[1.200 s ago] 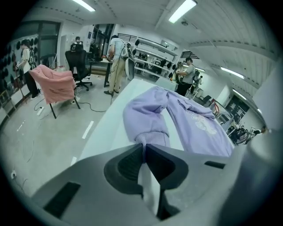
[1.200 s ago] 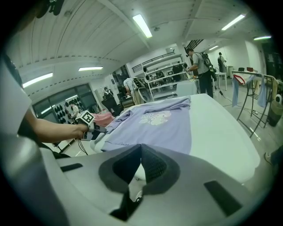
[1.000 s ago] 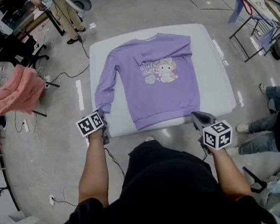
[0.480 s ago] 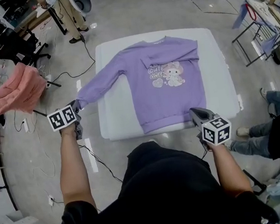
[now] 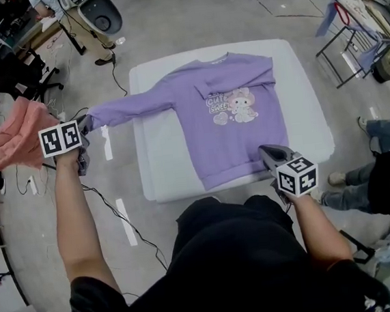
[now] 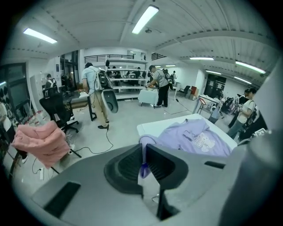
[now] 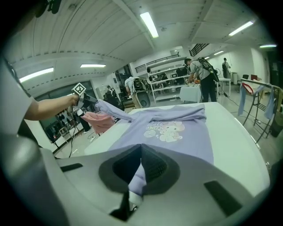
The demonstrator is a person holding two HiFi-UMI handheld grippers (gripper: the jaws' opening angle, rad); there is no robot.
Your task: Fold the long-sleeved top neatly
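A lilac long-sleeved top (image 5: 236, 117) with a cartoon print lies face up on the white table (image 5: 306, 100). Its right sleeve is folded across the chest. The other sleeve (image 5: 129, 110) is stretched out level past the table's left edge, and my left gripper (image 5: 82, 128) is shut on its cuff (image 6: 142, 152). At the near right corner my right gripper (image 5: 269, 157) is shut on the hem (image 7: 137, 178). In the right gripper view the top (image 7: 170, 130) spreads ahead with the held sleeve (image 7: 110, 110) raised at the left.
A pink garment (image 5: 14, 135) hangs on a stand at the left. Cables (image 5: 117, 207) run over the floor near the table. A metal rack (image 5: 348, 41) stands at the right, a seated person's legs (image 5: 352, 185) are close by it, and people stand at the back.
My left gripper has swung out to the left and up with the cuff, pulling the hanging sleeve straight and off the table's side. The right gripper shifted only slightly with the hem.
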